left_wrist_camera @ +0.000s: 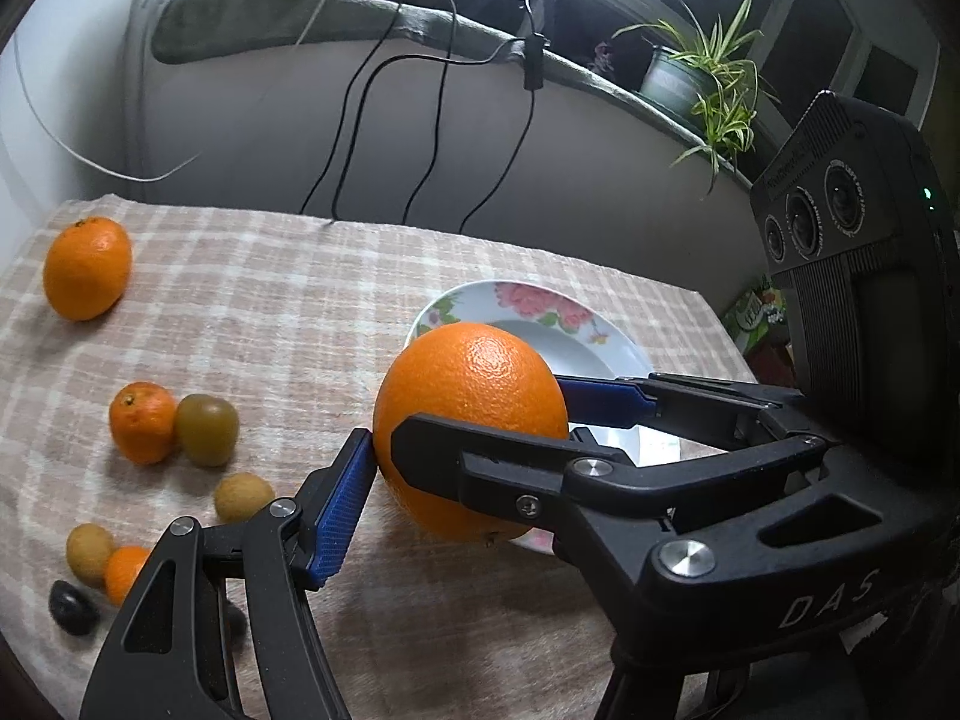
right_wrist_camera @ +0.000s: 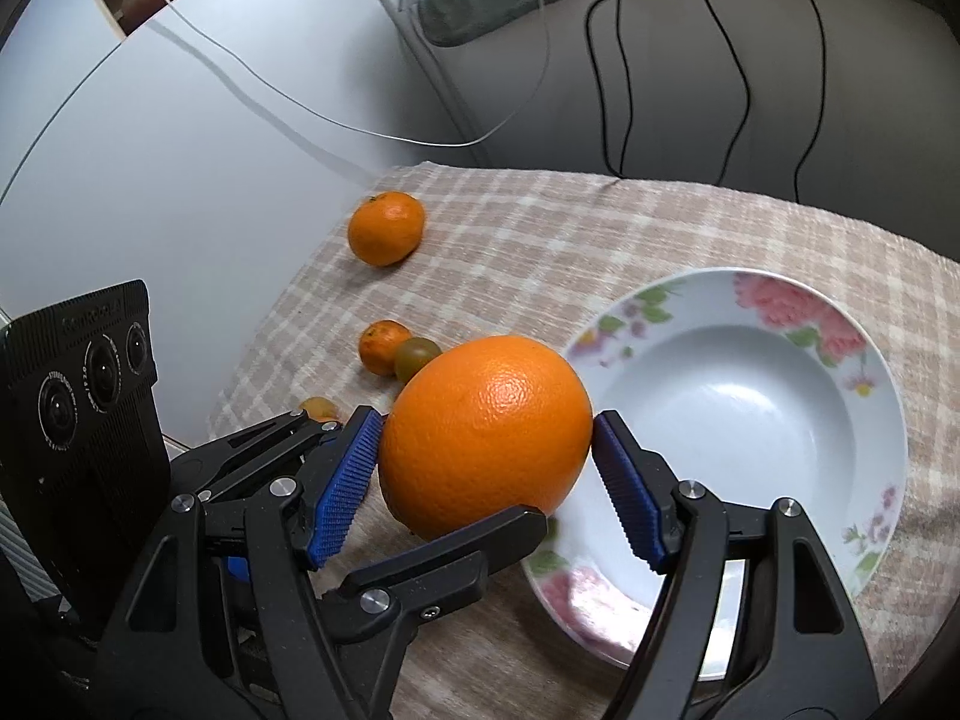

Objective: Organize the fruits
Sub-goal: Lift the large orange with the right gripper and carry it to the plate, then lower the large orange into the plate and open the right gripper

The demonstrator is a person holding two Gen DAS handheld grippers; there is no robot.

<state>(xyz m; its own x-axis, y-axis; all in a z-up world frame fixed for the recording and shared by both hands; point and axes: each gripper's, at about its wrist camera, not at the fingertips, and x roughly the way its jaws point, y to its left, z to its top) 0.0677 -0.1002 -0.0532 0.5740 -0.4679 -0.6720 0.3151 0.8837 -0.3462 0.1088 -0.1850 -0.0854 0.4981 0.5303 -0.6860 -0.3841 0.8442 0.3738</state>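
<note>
A large orange [left_wrist_camera: 474, 396] [right_wrist_camera: 486, 420] hangs just above the checked tablecloth, beside the left rim of a white flowered plate [left_wrist_camera: 528, 300] [right_wrist_camera: 744, 396]. Both grippers grip it crosswise. My left gripper [left_wrist_camera: 474, 444] presses one blue pad [left_wrist_camera: 339, 504] on the orange's left side; its other finger is hidden behind the right gripper. My right gripper [right_wrist_camera: 489, 423] has blue pads [right_wrist_camera: 627, 495] on both sides of the orange. Nothing lies in the plate. Two mandarins [left_wrist_camera: 87, 267] [left_wrist_camera: 143, 422], a green fruit [left_wrist_camera: 207, 429] and several small fruits [left_wrist_camera: 243, 498] lie on the cloth to the left.
A pale wall [right_wrist_camera: 180, 180] borders the table on the left. Black cables [left_wrist_camera: 360, 120] hang down the back panel behind it. A potted plant [left_wrist_camera: 708, 78] stands on the ledge at the back right. The cloth's right edge [left_wrist_camera: 714, 324] drops off past the plate.
</note>
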